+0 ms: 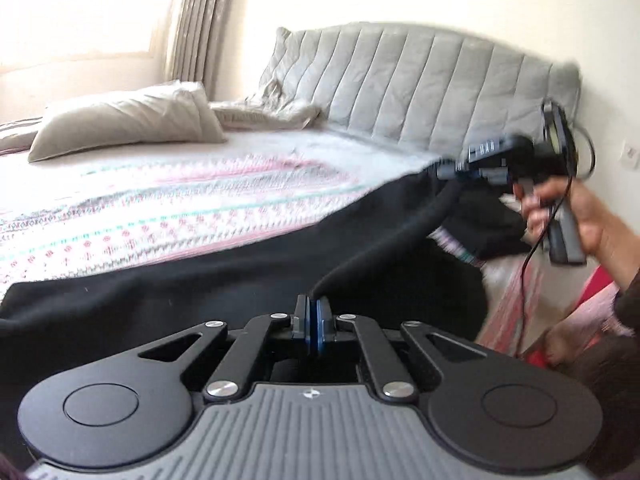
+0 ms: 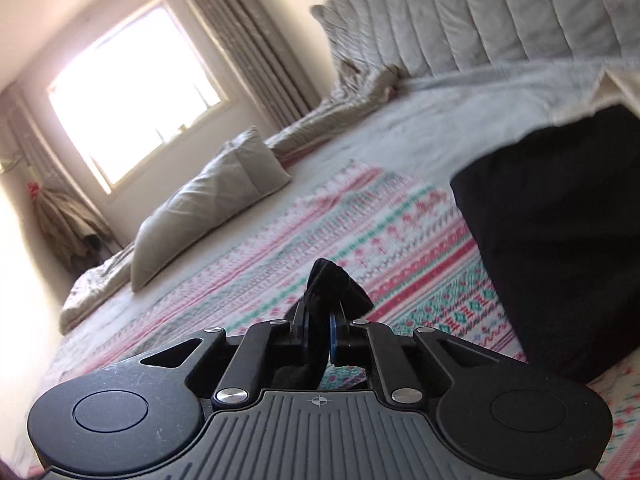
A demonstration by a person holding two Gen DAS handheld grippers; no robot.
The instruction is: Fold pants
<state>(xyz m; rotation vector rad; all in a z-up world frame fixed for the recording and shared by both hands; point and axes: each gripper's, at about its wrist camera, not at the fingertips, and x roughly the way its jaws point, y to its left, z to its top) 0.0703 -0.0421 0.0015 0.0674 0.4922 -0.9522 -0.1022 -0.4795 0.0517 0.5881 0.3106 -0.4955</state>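
Observation:
Black pants (image 1: 200, 280) lie across the near side of a patterned bedspread (image 1: 160, 208). My left gripper (image 1: 312, 312) is shut on a thin edge of the black cloth, which runs as a taut band up and to the right. That band ends at my right gripper (image 1: 442, 171), held by a person's hand (image 1: 580, 216). In the right wrist view, my right gripper (image 2: 319, 320) is shut on a bunch of black cloth that sticks up past its pads. Another broad part of the pants (image 2: 560, 248) hangs at the right.
A grey pillow (image 1: 120, 120) lies at the far left of the bed, with rumpled bedding beside it. A padded grey headboard (image 1: 400, 80) stands behind. A bright window (image 2: 132, 92) with curtains is beyond the pillow. Red fabric (image 1: 592, 288) shows at the bed's right side.

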